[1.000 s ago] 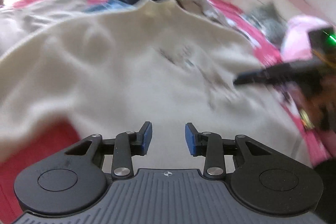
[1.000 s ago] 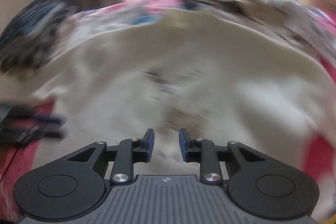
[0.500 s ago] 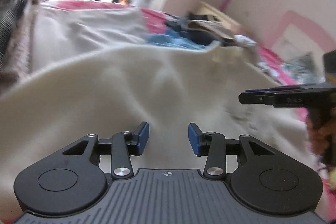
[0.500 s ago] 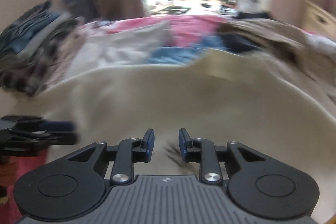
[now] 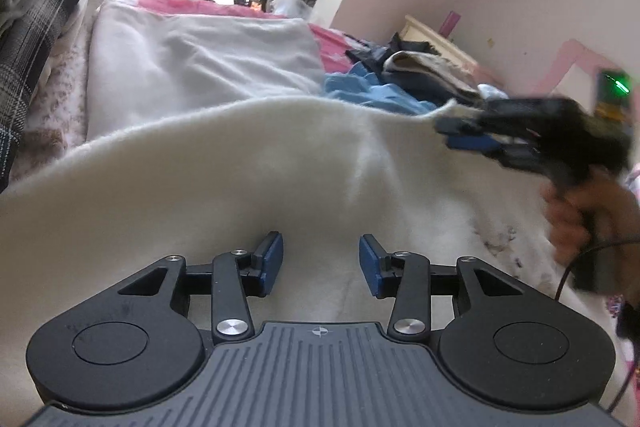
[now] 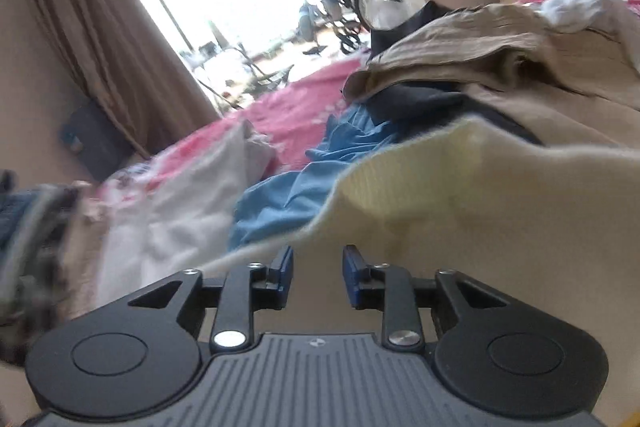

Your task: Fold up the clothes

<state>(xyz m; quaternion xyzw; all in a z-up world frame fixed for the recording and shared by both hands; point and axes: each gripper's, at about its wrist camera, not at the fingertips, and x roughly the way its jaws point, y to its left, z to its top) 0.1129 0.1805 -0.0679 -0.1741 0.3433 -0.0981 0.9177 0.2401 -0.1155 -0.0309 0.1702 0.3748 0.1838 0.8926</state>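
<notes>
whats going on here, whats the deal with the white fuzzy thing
A person is folding laundry on a bed with a handheld gripper in each hand. The cream fleece garment is lifted and stretched across in front of both cameras. The left gripper sits low against it with its jaws apart, nothing pinched between them. The right gripper is up at the garment's far corner; blur hides whether it grips. Behind lie a grey-white garment, blue clothing and a tan pile on the pink bedspread.

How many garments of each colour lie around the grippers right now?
Cream: 1, cream sweater
Light grey: 1, grey top
Blue: 1, blue garment
Tan: 1, tan trousers
Plaid: 1, plaid shirt
Total: 5
</notes>
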